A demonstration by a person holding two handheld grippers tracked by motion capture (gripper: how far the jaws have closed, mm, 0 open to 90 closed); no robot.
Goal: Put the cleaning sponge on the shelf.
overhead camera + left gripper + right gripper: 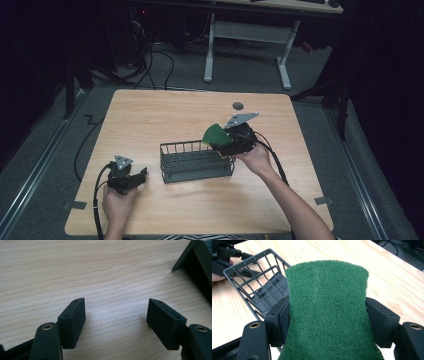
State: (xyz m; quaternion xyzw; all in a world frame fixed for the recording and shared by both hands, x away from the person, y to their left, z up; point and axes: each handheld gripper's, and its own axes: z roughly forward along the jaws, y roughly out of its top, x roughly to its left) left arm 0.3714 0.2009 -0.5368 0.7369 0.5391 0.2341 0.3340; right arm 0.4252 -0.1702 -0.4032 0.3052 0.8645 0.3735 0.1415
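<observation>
While its two black jaws pinch the waist of a green, rectangular scouring pad so hard that the fibrous sheet bows inward at the sides, the right gripper hangs at the right end of a dark grey wire basket, the pad held up and tilted over the basket's rim. The grip across the pad's narrow middle looks chosen to keep the floppy material from folding away, and the height suggests the pad is being carried over the wire wall, though which way it is travelling cannot be judged from here. In the right gripper view the basket sits just behind and to the left of the pad, its slatted floor bare as far as the wires allow a look; nothing else appears to lie inside. The left gripper rests low on the light wooden table just to the left of the basket, apart from it, its jaws spread wide with only bare woodgrain between them, seemingly parked in reserve. A small dark round disc lies near the table's far edge, well apart from the work.
</observation>
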